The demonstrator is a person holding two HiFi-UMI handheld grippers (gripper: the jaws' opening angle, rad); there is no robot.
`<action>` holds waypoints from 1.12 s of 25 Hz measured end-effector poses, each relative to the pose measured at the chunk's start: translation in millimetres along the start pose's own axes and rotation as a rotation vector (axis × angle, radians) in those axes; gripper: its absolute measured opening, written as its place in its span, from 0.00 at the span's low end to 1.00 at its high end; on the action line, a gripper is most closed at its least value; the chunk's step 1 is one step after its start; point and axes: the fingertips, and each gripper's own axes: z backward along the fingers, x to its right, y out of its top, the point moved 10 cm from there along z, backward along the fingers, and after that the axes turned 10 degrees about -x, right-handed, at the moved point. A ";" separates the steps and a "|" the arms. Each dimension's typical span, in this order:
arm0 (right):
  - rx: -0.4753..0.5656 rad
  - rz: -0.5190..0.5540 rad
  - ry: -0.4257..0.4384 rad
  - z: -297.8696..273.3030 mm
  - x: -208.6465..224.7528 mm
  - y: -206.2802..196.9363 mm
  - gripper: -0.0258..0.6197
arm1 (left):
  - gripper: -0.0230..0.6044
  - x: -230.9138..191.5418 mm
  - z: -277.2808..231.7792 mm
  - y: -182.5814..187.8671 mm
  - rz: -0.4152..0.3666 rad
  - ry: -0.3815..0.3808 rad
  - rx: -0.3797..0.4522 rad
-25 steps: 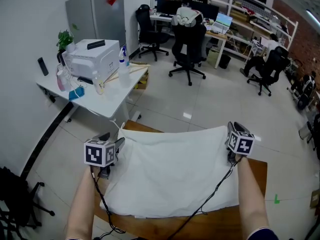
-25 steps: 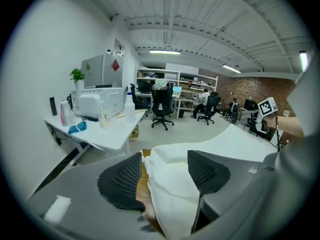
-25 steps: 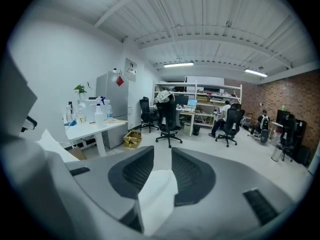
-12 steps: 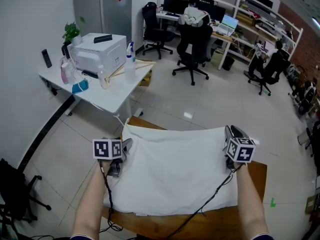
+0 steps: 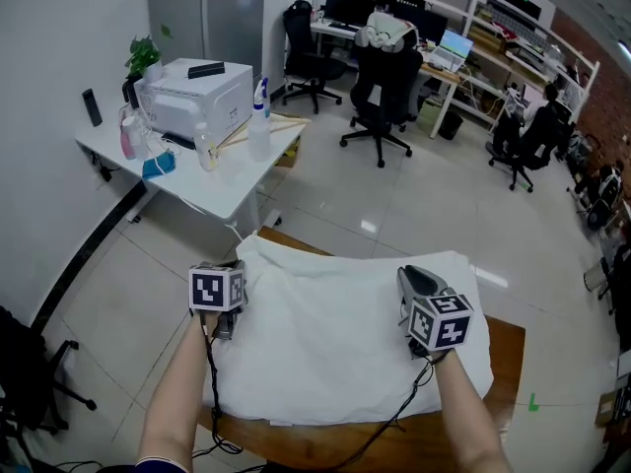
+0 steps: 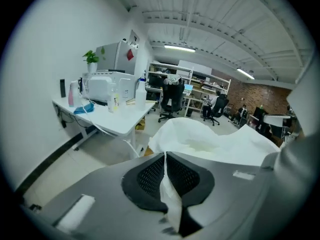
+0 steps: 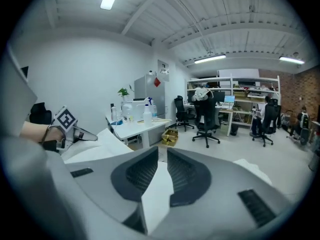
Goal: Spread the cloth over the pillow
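Folds of cloth (image 5: 325, 333) sit pinched between the closing jaws of left gripper (image 6: 165, 156) and right gripper (image 7: 162, 158)

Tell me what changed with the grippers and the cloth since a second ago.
The left gripper, open beside the white cloth's left edge before, is now closing its jaws on a fold of that edge. The right gripper moved left, inward over the cloth, and its jaws are closing with cloth between them. The cloth stays draped over the wooden table.
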 end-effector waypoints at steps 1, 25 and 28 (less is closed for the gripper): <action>-0.003 0.004 0.023 -2.5 -9.4 -0.1 0.12 | 0.07 -4.4 -0.5 2.9 -0.021 0.025 -0.003; 0.036 -0.007 0.135 42.2 -65.6 -19.3 0.12 | 0.16 -24.7 50.7 -18.6 -0.018 0.141 0.064; 0.075 -0.011 0.113 68.8 -68.3 -22.8 0.12 | 0.14 5.5 75.2 -22.1 -0.058 0.120 0.124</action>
